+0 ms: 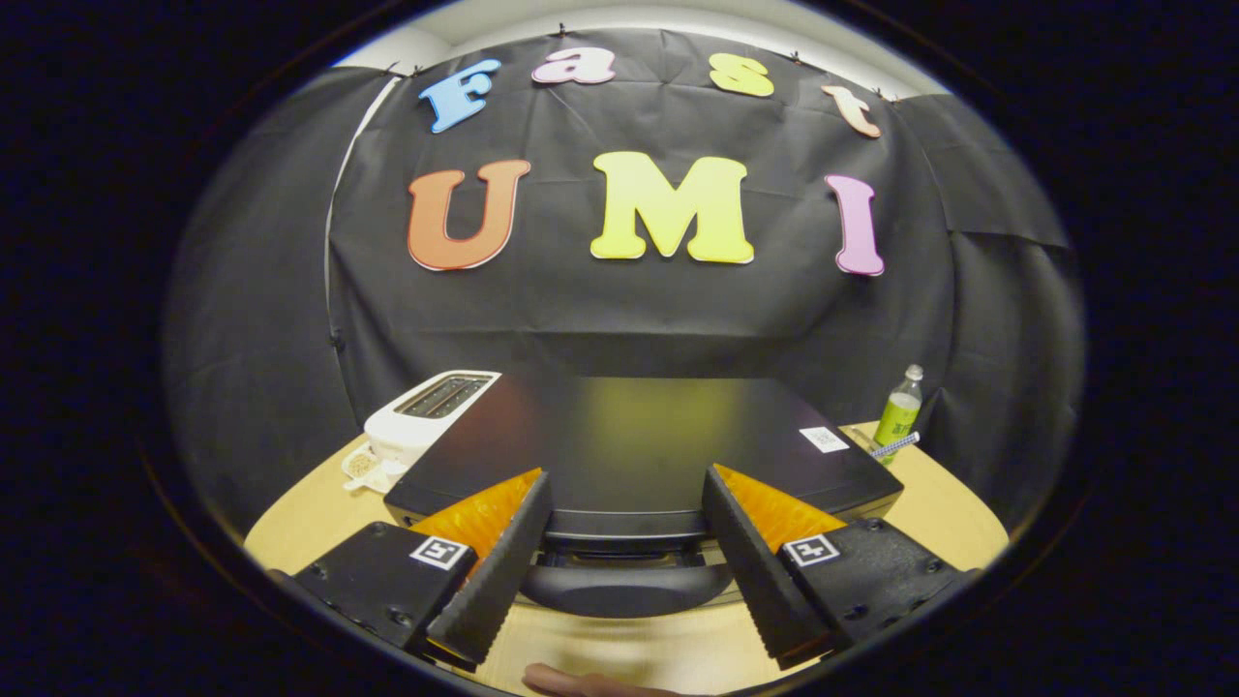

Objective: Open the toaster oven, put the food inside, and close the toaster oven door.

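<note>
A black toaster oven (629,445) stands on the wooden table (953,518), and I look down over its flat top. Its dark curved door handle (627,589) juts out under the oven's front edge, between my two fingers and below them. My gripper (624,476) is open, its ridged black fingers (494,571) spread to either side of the handle without touching it. The fingertips reach over the oven's front edge. A pinkish-brown rounded thing (581,682) lies on the table nearest me, mostly hidden; I cannot tell what it is. The door face is hidden from this angle.
A white slot toaster (431,411) stands left of the oven with a small white dish (363,467) in front of it. To the right rear are a green bottle (898,411) and a striped stick (892,445). A white label (823,439) sits on the oven top.
</note>
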The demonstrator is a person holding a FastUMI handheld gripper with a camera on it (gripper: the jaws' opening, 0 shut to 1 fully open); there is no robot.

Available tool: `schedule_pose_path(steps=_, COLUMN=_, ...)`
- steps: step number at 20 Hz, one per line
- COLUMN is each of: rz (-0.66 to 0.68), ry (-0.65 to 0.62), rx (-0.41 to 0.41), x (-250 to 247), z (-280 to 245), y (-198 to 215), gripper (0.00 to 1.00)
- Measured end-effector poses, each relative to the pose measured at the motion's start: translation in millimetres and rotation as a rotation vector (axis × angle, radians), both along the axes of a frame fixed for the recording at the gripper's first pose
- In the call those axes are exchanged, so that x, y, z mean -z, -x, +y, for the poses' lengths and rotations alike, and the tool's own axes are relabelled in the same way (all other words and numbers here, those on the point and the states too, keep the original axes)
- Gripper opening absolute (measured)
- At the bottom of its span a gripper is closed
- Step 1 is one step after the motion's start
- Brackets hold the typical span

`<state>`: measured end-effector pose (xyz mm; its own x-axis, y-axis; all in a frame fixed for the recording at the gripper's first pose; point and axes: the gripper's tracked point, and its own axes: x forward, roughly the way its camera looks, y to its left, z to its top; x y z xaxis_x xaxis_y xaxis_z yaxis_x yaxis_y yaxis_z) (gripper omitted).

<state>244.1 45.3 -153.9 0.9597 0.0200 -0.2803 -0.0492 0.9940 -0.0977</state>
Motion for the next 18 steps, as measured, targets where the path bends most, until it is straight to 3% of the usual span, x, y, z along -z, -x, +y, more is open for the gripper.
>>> schedule_pose_path(steps=5, rz=0.001, ry=-0.051, rx=-0.010, x=0, z=2, y=2, gripper=1.00)
schedule_pose_path(steps=18, rz=0.012, ry=0.008, rx=-0.005, x=13, z=-3, y=33, gripper=1.00)
